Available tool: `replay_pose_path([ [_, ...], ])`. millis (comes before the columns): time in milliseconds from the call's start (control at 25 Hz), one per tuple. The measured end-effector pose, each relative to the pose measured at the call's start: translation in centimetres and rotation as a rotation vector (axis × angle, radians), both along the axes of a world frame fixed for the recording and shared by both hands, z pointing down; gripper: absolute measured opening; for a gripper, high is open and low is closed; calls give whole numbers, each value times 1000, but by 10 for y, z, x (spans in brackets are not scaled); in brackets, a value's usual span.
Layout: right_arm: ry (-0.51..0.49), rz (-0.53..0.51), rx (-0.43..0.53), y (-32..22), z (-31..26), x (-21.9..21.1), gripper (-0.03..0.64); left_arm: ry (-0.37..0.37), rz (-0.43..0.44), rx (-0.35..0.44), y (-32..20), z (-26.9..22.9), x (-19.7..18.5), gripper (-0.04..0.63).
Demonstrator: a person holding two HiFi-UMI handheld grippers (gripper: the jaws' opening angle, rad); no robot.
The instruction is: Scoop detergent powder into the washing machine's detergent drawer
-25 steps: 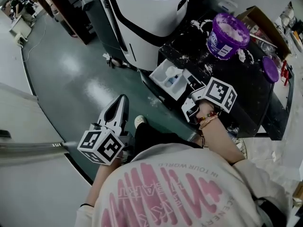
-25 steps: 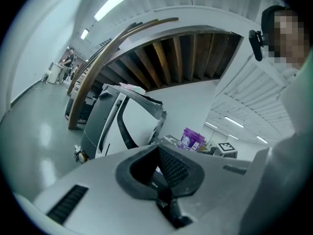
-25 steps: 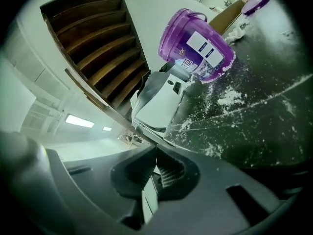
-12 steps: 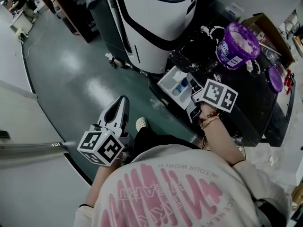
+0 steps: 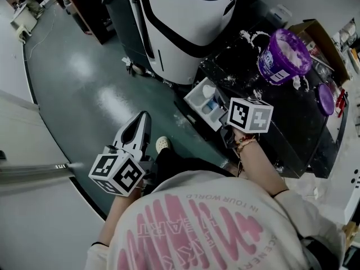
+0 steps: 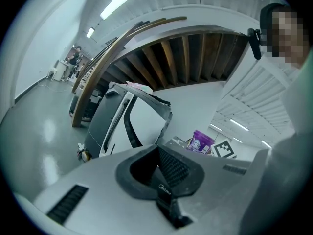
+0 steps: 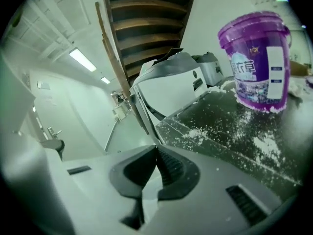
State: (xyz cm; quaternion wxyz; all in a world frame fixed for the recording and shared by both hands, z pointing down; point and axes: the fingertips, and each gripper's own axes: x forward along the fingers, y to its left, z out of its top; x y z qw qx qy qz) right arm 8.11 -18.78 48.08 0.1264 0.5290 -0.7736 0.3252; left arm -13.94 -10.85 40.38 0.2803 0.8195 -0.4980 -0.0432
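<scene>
Right hand-held gripper (image 7: 156,150), closed, sits just beside the white drawer (image 5: 203,101); left hand-held gripper (image 5: 144,117), also closed, hangs above the floor (image 5: 84,94)

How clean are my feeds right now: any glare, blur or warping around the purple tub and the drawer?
Head view: bright glare patches on the glossy green floor; the black tabletop reads dark, yet the purple plastic tub and white detergent drawer are sharp. Left gripper view: strong fisheye bending, black corners. Right gripper view: same bending, tub crisp, ceiling strip light blown out.
</scene>
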Motion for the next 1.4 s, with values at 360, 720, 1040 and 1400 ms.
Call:
replay_pose_path([
  [360,240,-186,32,7,14,-23,-2,5,-34,-11,7,6,-6,0],
  [720,462,-340,39,18,29,-36,-2,14,-34,-14,8,7,-6,0],
  [1040,537,-421,11,19,40,-44,0,19,-37,-17,9,9,-9,0],
  [1400,683,-507,28,23,46,-52,2,27,-45,-14,8,9,-15,0],
])
